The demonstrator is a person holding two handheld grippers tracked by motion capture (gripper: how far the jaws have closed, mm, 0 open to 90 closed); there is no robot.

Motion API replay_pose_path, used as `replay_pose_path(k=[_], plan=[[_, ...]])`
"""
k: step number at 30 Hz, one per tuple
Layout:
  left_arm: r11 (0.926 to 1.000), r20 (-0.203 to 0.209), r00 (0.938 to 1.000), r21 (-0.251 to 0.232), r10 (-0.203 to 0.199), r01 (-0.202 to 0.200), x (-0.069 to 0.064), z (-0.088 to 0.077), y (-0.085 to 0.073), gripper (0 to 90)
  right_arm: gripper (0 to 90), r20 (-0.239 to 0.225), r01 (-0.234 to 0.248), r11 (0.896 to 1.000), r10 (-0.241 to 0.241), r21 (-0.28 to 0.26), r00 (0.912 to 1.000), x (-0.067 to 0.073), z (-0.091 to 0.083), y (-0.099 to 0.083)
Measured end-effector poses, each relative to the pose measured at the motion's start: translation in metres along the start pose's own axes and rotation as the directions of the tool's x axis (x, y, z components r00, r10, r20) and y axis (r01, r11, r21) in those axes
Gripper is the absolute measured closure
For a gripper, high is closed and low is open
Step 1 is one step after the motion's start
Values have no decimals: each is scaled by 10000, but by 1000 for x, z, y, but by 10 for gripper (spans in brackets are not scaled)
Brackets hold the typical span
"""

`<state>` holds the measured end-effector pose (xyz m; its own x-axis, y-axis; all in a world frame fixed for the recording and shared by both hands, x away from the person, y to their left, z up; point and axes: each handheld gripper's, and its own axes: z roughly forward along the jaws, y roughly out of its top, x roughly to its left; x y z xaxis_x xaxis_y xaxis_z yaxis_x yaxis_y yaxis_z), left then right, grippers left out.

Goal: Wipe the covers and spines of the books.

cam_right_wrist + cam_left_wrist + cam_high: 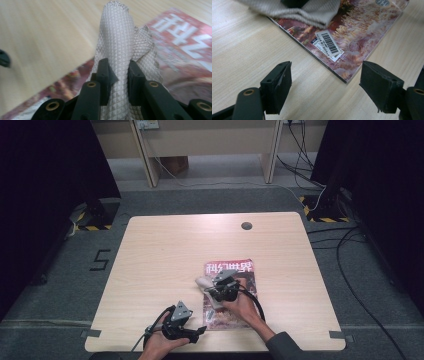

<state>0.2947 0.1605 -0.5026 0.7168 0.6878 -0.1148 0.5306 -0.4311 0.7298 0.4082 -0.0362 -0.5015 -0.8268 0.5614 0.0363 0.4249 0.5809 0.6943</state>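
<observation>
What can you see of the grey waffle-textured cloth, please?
The grey waffle-textured cloth looks soft, woven in small raised diamonds, with frayed edges. It is bunched into upright folds, pinched between the jaws of the right gripper. It sits over the left part of the red magazine cover, drooping onto it.

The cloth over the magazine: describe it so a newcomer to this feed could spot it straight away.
Start from the light wooden table and find the glossy red-covered magazine on its near right part. Over that magazine's left edge hangs a pale grey waffle-textured cloth, bunched and pinched between the jaws of the right hand-held gripper. It is the only soft, woven thing there.
</observation>
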Motion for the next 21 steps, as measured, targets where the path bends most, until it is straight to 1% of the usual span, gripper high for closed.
replay_pose_path(k=[2, 5, 9, 13, 14, 16, 18, 21], plan=[[10000, -2, 10000, 4, 26, -26, 0, 0, 0, 244, 761, -83, 13, 10000, -13, 37, 10000, 6, 1, 1], [10000, -5, 10000, 5, 2, -2, 0, 0, 0, 245, 760, -173, 163, 9999, -163, 27, 9997, 8, 2, 2], [10000, -58, 10000, 1, -2, 2, 1, -2, 0, 244, 757, -255, 2, 10000, -1, 22, 9997, 4, 0, 0], [10000, -52, 10000, -9, -17, 17, 2, -2, 0, 245, 757, 72, -287, 9996, 287, 53, 9996, -8, -6, -5], [10000, -45, 10000, -41, -44, 44, 2, -2, 0, 245, 758, 62, -407, 9992, 407, 34, 9992, -10, -8, -7], [9999, -89, 9999, -96, -88, 87, 3, -3, 1, 245, 758, 41, -459, 9989, 459, -22, 9989, -12, -9, -9], [9999, -138, 9998, -87, -145, 144, 5, -4, 0, 245, 758, -15, -378, 9993, 378, 54, 9993, -8, -9, -9], [9999, -152, 9998, -96, -136, 135, 5, -4, 0, 244, 759, -271, -127, 9999, 128, 53, 9996, 2, -7, -7]])
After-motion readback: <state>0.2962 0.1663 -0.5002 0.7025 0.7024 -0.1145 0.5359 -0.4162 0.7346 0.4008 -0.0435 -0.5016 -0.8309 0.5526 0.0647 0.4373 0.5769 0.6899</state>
